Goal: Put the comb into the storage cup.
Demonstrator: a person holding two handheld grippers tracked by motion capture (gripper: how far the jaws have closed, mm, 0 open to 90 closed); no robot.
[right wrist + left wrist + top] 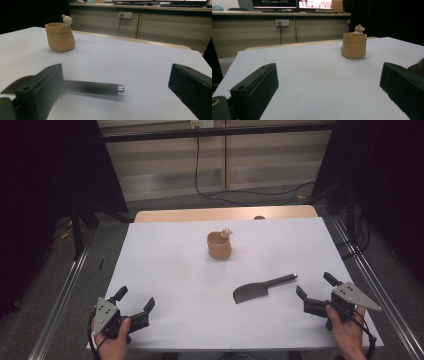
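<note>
Scene: a white table top (165,265) with two things on it and a gripper at each lower corner of the high view.
Comb: a dark comb (262,289) lies flat, right of centre in the lower half of the high view; its toothed head points lower left and its handle runs up to the right, ending in a small silver cap. In the right gripper view the handle (93,86) lies across the lower middle of the frame, partly behind the left jaw.
Cup: a tan, soft-looking cup (219,245) stands upright at the centre of the high view, well apart from the comb, with a small pale figure (226,232) on its rim.
Right gripper: the right gripper (314,290) sits at lower right, jaws spread wide with nothing between them, near the handle's capped end but not touching it.
Left gripper: the left gripper (135,299) sits at lower left, jaws wide apart and holding nothing, well apart from both things.
How the comb should handle: probably light and stiff; the smooth handle may slip or roll, and the fine teeth look easy to bend.
Where to hold: the middle of the handle, jaws across it, away from the teeth.
Risk: lying flat, it may skid on the table as the jaws come down.
</note>
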